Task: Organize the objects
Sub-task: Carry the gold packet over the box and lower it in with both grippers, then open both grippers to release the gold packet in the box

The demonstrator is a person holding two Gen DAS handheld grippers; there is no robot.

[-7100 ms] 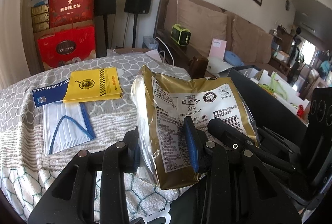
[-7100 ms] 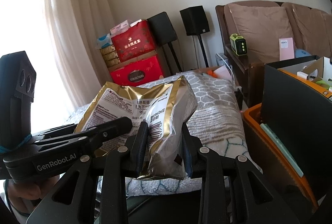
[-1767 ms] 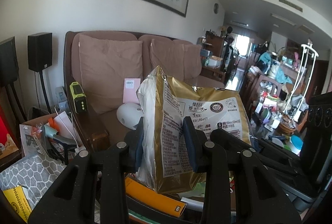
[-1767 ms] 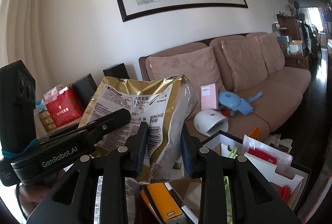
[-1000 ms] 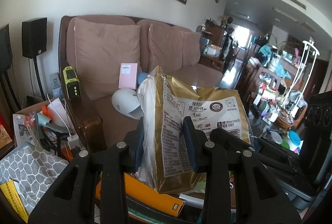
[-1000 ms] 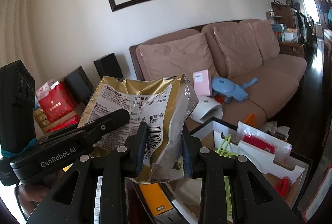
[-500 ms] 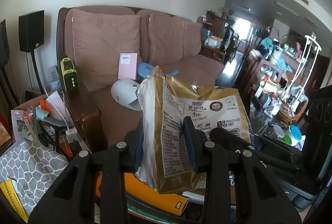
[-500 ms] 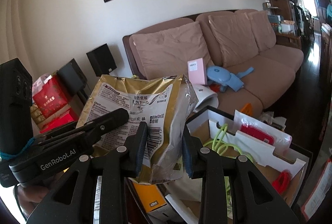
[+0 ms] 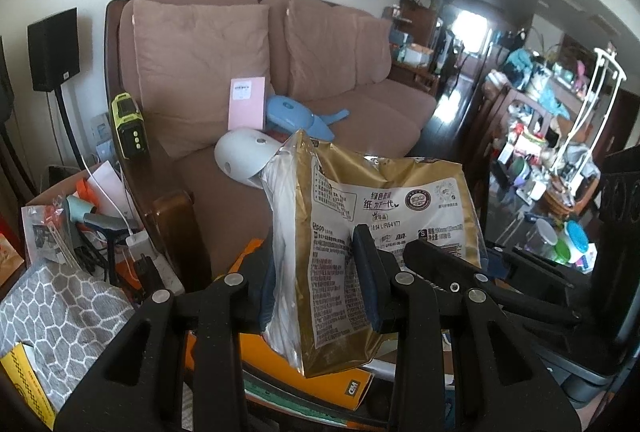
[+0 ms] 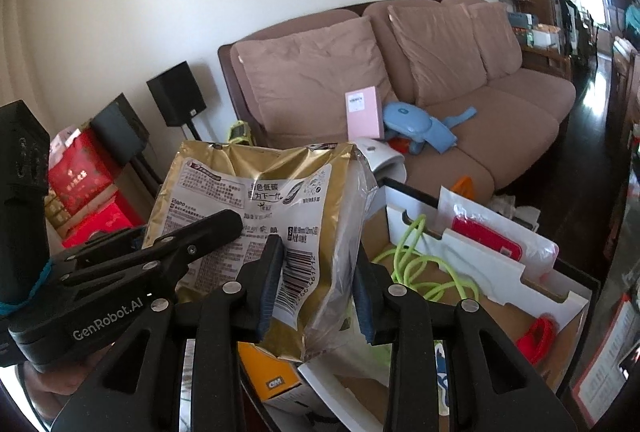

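Both my tongs pinch one gold tissue pack (image 9: 384, 232) — left gripper (image 9: 320, 288) and right gripper (image 10: 316, 280) partly closed on opposite ends, above the open box (image 10: 560, 296).

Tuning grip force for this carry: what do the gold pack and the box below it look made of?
Gold pack: thin glossy plastic film, likely metallised; it crinkles, reflects light, and has a clear side panel showing white folded contents. Box: looks like brown cardboard with matte white board dividers, judging by the flat cut edges. Left gripper and right gripper both pinch the pack.
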